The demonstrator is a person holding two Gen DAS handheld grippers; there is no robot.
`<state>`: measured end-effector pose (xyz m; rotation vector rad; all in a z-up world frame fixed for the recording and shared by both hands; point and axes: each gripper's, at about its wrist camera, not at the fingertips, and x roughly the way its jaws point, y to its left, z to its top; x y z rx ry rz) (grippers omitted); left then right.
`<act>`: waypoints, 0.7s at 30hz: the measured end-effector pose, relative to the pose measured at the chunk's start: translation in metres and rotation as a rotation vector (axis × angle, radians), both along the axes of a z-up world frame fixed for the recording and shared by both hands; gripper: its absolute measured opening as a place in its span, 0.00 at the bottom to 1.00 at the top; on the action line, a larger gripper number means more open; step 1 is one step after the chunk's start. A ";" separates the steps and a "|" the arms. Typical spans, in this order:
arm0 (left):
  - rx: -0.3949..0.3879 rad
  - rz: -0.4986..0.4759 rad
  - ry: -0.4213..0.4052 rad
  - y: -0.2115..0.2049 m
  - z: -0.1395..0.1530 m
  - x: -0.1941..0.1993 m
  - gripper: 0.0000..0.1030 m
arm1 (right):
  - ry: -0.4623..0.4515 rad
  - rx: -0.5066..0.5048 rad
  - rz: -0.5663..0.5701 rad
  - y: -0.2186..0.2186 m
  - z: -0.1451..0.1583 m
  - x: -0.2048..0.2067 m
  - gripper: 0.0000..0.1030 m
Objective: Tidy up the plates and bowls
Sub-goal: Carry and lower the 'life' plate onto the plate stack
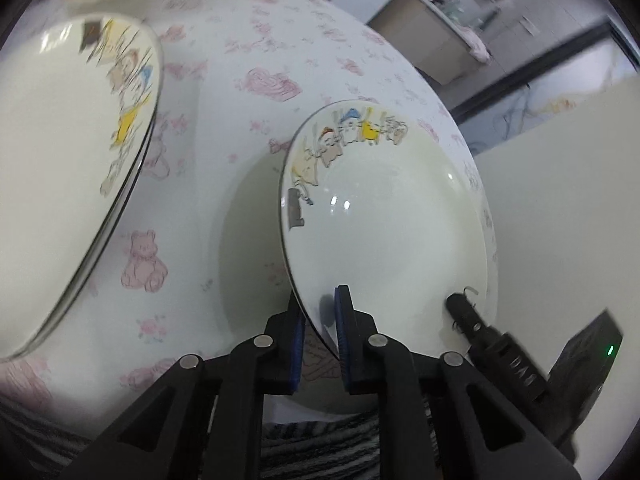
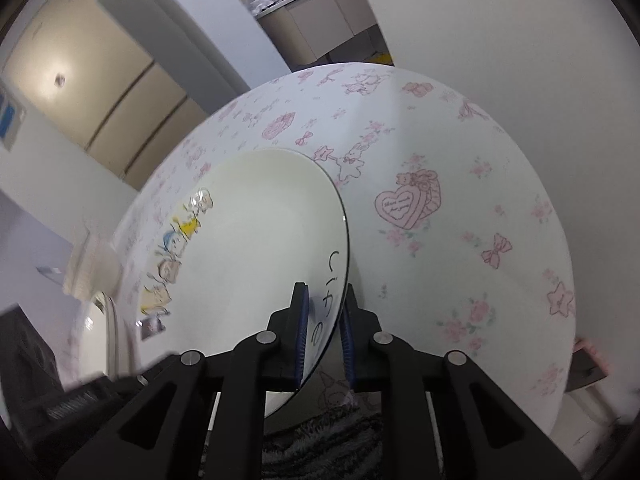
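Above the pink-printed tablecloth [image 2: 460, 240], left gripper [image 1: 320, 320] and right gripper [image 2: 324, 324] each clamp a plate rim. Left plate [image 1: 392, 216], right plate [image 2: 256, 240]: glazed, rigid, probably slippery, breakable; rim grip is shallow.

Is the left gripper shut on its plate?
Shut: the left gripper has both blue pads pinching the plate rim.

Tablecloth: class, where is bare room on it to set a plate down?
Bare tablecloth lies right of the plate in the right tongs, around the heart print. In the left view, only a narrower strip separates the two plates; that side is crowded.
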<state>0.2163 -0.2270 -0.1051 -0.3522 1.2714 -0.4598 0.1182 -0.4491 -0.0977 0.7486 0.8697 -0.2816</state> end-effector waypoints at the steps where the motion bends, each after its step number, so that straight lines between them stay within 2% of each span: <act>1: 0.000 -0.006 -0.015 0.001 0.000 -0.001 0.15 | -0.004 0.004 0.004 0.000 0.000 -0.001 0.12; 12: 0.060 -0.043 -0.168 0.014 0.032 -0.018 0.17 | -0.032 -0.128 0.095 0.024 0.028 -0.005 0.14; 18: 0.030 -0.015 -0.213 0.044 0.057 -0.029 0.19 | -0.088 -0.163 0.139 0.046 0.059 -0.009 0.15; 21: -0.018 0.020 -0.217 0.068 0.068 -0.034 0.20 | -0.115 -0.170 0.165 0.062 0.074 -0.009 0.15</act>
